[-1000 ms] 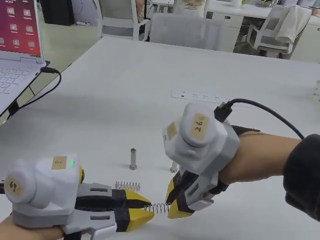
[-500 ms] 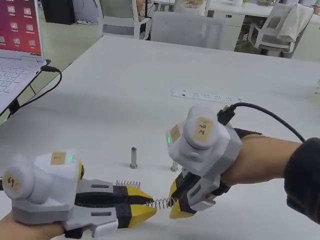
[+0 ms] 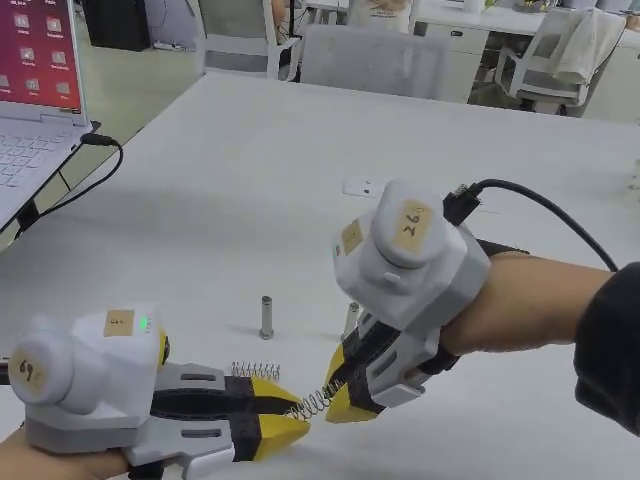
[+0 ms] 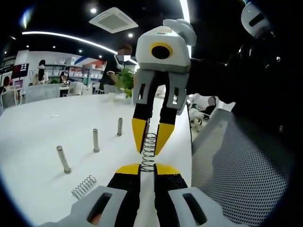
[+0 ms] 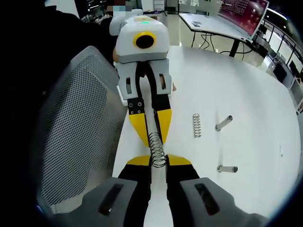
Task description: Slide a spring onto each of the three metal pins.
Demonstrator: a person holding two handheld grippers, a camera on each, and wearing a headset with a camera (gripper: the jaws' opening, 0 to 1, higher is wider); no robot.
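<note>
Spring (image 3: 312, 402) is a slim silvery coil, held slanted

The left gripper (image 3: 300, 416) and the right gripper (image 3: 335, 398) each had a pale grey-white body, black jaw arms and bright yellow jaw tips. Each also bore a tan label with dark handwritten digits. A green light glowed on the left one. The spring (image 3: 312, 402) and the loose spring (image 3: 255, 370) were silvery. The pins (image 3: 267, 317) were dull grey metal. The bench (image 3: 250, 170) was plain white. The laptop (image 3: 30, 110) was silver with a red screen. The cable (image 3: 545, 205) was black and the sleeve (image 3: 612, 350) was dark.
</note>
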